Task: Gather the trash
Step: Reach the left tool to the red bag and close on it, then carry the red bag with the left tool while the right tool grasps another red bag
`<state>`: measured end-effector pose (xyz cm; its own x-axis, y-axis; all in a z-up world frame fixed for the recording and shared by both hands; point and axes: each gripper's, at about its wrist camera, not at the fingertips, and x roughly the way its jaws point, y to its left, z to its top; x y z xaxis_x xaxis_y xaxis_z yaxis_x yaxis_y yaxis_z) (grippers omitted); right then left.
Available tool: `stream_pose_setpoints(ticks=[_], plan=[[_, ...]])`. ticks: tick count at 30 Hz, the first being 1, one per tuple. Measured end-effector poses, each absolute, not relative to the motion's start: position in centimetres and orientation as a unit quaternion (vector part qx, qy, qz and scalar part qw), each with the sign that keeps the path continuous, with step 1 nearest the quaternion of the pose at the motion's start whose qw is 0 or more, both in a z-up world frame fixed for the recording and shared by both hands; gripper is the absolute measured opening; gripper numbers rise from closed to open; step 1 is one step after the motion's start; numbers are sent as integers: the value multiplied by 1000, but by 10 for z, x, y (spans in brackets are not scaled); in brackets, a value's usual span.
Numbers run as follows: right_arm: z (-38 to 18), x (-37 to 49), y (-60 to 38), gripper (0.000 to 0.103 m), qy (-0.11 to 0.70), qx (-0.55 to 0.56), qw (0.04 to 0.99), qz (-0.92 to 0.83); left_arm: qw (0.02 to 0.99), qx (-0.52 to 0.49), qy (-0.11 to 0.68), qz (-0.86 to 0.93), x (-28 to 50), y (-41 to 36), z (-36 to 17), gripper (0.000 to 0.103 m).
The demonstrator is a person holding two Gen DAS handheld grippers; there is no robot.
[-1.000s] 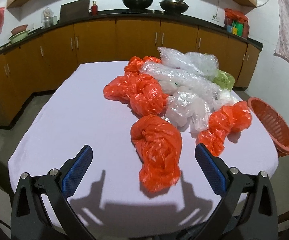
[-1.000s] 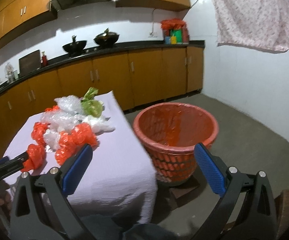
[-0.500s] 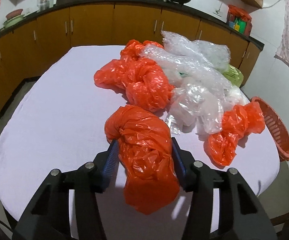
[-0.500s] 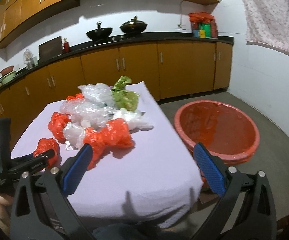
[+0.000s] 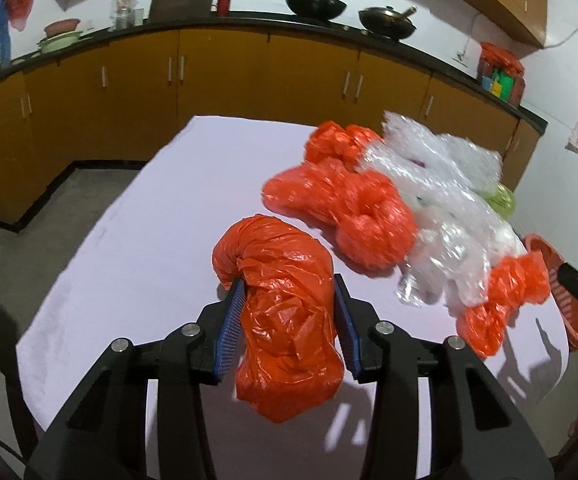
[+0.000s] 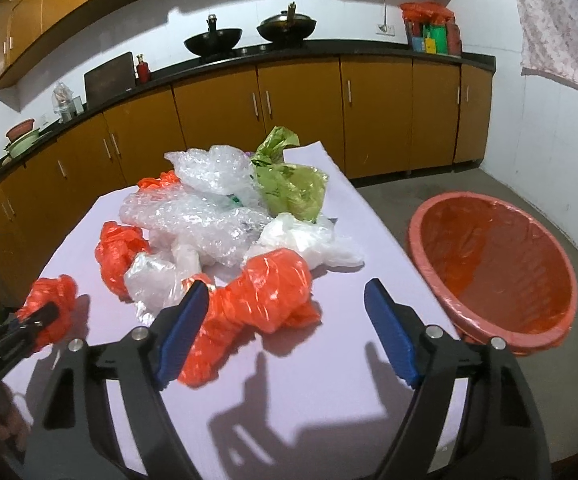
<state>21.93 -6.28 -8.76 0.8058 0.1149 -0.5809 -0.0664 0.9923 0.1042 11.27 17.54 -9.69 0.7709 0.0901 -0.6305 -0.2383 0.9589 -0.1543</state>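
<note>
My left gripper (image 5: 289, 320) is shut on a crumpled orange plastic bag (image 5: 285, 304) and holds it just above the white-clothed table (image 5: 137, 240). The held bag also shows in the right wrist view (image 6: 51, 304) at the far left. My right gripper (image 6: 285, 332) is open over the table's near edge, with another orange bag (image 6: 257, 300) lying between and just beyond its fingers. A pile of orange bags (image 5: 349, 204), clear bubble wrap (image 6: 205, 204) and a green bag (image 6: 293, 188) lies on the table. An orange basket (image 6: 493, 268) stands on the floor to the right.
Brown kitchen cabinets (image 6: 217, 116) with a black counter and two woks run along the far wall. The orange basket's rim shows past the table's right edge in the left wrist view (image 5: 565, 312). A patterned cloth (image 6: 561, 20) hangs at the right wall.
My left gripper closed on the orange bag and lifted it slightly. My right gripper swung from the basket toward the table and now hovers at the orange bag near the edge.
</note>
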Motion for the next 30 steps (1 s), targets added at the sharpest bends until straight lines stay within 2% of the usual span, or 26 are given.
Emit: stream_pose_setpoints(ticks=[5,6,8,10,13,18,30], plan=[[-100,240,-57,78,324,35,945,40,935,-113,324,91,113,181,-95,44],[-102,243,-57,74,329,34,943,40,935,-113,325,91,113,181,-95,44],[-109,249,-56,58,345,35,937,49,934,-114,325,90,113,181,-95,44],[-115,253,-57,33,361,40,930,61,935,-113,325,88,114,179,-94,44],[-115,250,-57,23,359,40,930,65,936,-108,323,85,114,174,-92,44],[-101,240,-66,18,336,50,938,69,941,-103,313,75,114,165,-82,44],[-50,208,-134,18,257,34,966,4,955,-75,287,-13,128,92,-48,44]])
